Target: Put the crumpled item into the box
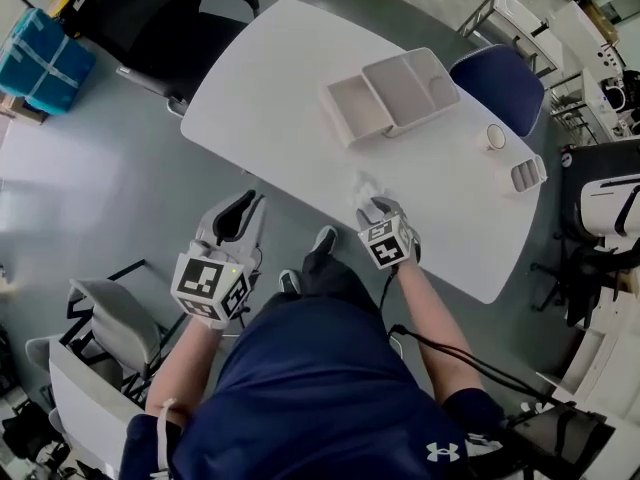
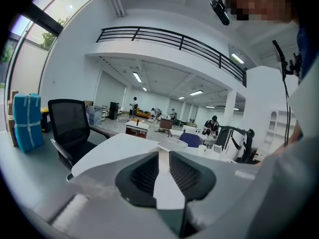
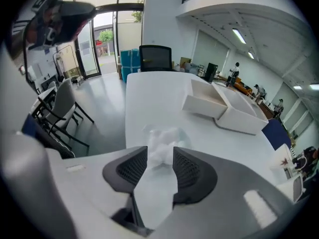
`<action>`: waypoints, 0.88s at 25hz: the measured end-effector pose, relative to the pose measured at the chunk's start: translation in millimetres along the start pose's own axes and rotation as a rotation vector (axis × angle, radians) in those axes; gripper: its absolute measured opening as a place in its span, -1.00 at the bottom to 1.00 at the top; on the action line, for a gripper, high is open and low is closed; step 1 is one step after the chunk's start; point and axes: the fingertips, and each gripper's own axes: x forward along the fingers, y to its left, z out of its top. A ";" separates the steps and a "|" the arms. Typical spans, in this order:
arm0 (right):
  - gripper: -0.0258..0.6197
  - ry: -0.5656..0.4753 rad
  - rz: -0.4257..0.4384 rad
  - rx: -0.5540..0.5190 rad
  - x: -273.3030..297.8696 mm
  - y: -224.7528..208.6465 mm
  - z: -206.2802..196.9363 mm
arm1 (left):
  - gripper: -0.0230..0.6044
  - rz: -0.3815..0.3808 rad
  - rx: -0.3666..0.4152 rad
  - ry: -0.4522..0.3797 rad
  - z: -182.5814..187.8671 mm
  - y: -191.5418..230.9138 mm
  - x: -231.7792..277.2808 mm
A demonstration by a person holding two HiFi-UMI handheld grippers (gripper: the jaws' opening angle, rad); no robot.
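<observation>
The crumpled item [image 1: 366,190], a small wad of white paper or plastic, lies on the white table [image 1: 270,98] near its front edge. My right gripper [image 1: 374,206] is right behind it, open, with the wad [image 3: 162,139] between and just ahead of its fingertips [image 3: 134,166]; the pads do not press on it. The open white box [image 1: 352,108] with its flipped lid stands further back on the table, seen beyond the wad as the box [image 3: 224,111] in the right gripper view. My left gripper [image 1: 240,210] hangs off the table over the floor, jaws a narrow gap apart and empty [image 2: 164,161].
A black office chair [image 1: 150,18] stands at the table's far left, a blue chair [image 1: 505,78] behind the box. A small cup [image 1: 496,136] and a ribbed holder [image 1: 527,173] sit at the table's right end. A white chair [image 1: 110,318] is beside my left gripper.
</observation>
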 end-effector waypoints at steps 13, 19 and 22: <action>-0.60 0.077 0.138 -0.120 42.5 -0.6 -11.9 | -0.70 0.013 -0.032 0.046 21.4 -5.3 79.6; -0.90 0.065 0.211 -0.093 38.3 2.6 -8.0 | -0.70 -0.012 -0.036 0.049 23.3 -12.6 106.7; -0.90 0.019 0.182 -0.037 28.4 -8.3 5.4 | -0.70 -0.034 -0.035 0.057 24.3 -12.5 116.0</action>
